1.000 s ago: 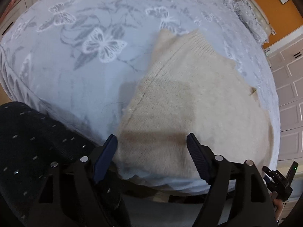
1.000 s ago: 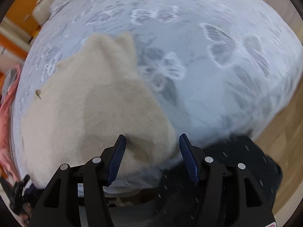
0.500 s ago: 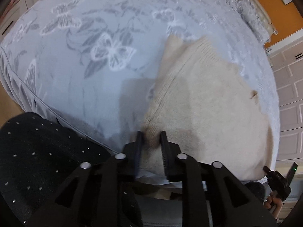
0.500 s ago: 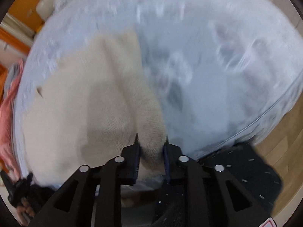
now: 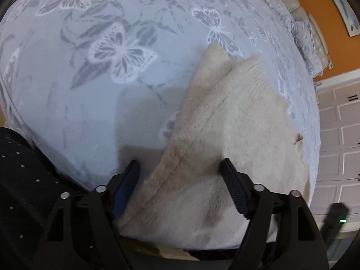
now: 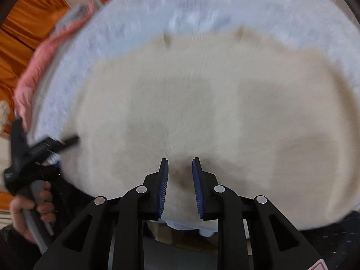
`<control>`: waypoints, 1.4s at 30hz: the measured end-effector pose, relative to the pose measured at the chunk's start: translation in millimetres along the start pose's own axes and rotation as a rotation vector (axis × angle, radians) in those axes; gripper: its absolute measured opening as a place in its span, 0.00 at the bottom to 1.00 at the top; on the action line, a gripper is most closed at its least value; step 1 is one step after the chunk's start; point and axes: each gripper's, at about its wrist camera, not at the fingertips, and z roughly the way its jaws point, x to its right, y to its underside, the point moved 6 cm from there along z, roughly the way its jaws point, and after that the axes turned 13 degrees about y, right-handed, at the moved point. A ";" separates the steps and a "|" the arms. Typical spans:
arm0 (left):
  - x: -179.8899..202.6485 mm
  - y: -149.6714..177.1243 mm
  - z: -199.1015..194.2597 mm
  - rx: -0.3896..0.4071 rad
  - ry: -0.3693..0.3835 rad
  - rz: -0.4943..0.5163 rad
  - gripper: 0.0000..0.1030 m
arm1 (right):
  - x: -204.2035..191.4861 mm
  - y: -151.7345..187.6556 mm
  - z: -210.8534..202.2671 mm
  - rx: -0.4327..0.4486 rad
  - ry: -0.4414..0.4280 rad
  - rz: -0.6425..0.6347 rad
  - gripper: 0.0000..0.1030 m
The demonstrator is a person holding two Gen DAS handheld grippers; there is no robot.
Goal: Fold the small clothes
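Observation:
A cream knitted garment point(image 5: 227, 130) lies spread on a pale blue bedspread with butterfly print point(image 5: 94, 67). My left gripper point(image 5: 180, 186) is open, its blue pads straddling the garment's near left corner without pinching it. In the right wrist view the cream garment point(image 6: 213, 103) fills the middle. My right gripper point(image 6: 180, 186) stands partly open over the garment's near edge, with a gap between the pads and no cloth pinched. The left gripper point(image 6: 45, 148) and the hand holding it show at the left of that view.
A black dotted chair seat point(image 5: 24, 186) sits at the near left of the bed. A pink garment point(image 6: 45, 51) lies at the bed's far left edge. White cabinet doors point(image 5: 337, 135) and an orange wall point(image 5: 315, 11) stand beyond the bed.
Both grippers closed on the garment's near edge half a second ago and have now opened, letting it go. The right gripper has swung left over the garment.

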 end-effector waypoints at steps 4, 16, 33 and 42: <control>14.3 -0.4 -1.7 -0.016 0.096 0.018 0.19 | 2.3 5.1 5.0 0.014 -0.015 0.002 0.19; 280.6 79.4 -33.1 -0.066 0.399 0.531 0.15 | 114.0 28.9 -69.3 0.137 -0.187 0.312 0.27; 257.2 198.9 38.2 -0.204 0.070 0.791 0.87 | 232.2 82.4 -100.9 0.191 -0.222 0.546 0.63; 199.9 191.0 66.7 -0.220 -0.123 0.769 0.86 | 146.4 31.1 -40.2 -0.029 -0.335 0.445 0.69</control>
